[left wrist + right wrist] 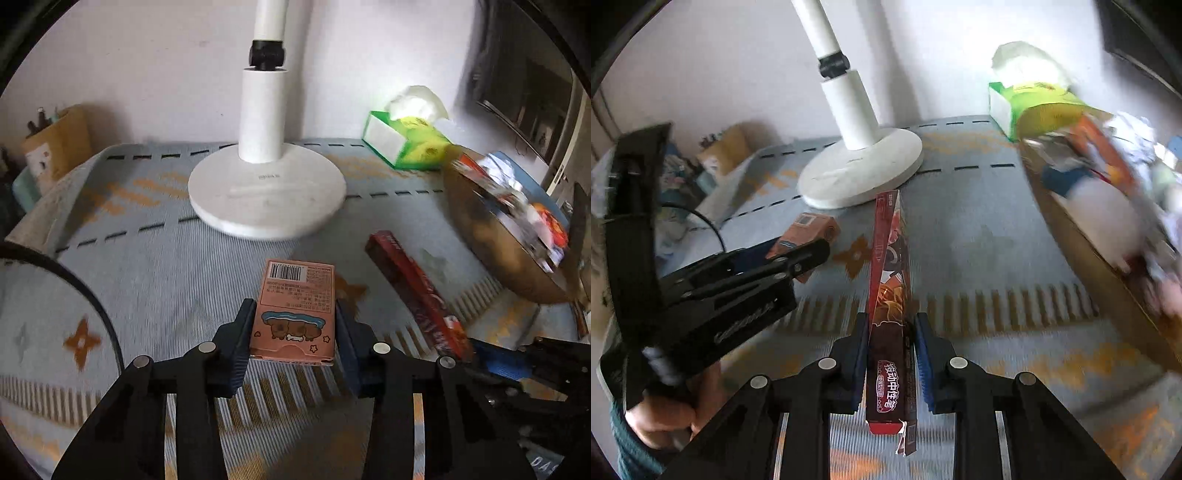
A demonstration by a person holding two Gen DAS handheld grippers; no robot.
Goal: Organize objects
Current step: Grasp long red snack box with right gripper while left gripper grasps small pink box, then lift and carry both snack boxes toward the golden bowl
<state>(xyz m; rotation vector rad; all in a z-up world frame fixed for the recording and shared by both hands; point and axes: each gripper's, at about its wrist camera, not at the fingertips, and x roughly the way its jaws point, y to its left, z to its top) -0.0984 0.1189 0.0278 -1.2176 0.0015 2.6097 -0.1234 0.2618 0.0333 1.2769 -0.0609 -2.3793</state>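
Note:
A pink carton (295,314) with a barcode and a cartoon print lies on the blue-grey patterned cloth (166,266). My left gripper (294,308) is shut on it, one pad pressed against each long side. A long, thin, dark red box (888,280) points away towards the lamp, and my right gripper (892,321) is shut on its near end, whose flap is torn open. In the left wrist view the red box (417,291) lies to the right of the carton, with the right gripper (480,354) at its near end. The right wrist view shows the left gripper (803,254) on the pink carton (809,229), held by a hand.
A white lamp base (267,195) with its upright post stands behind both boxes. A green tissue box (406,144) sits at the back right. An open cardboard box (509,236) full of mixed packets fills the right side. A brown pen holder (59,147) and a black cable (92,295) are at the left.

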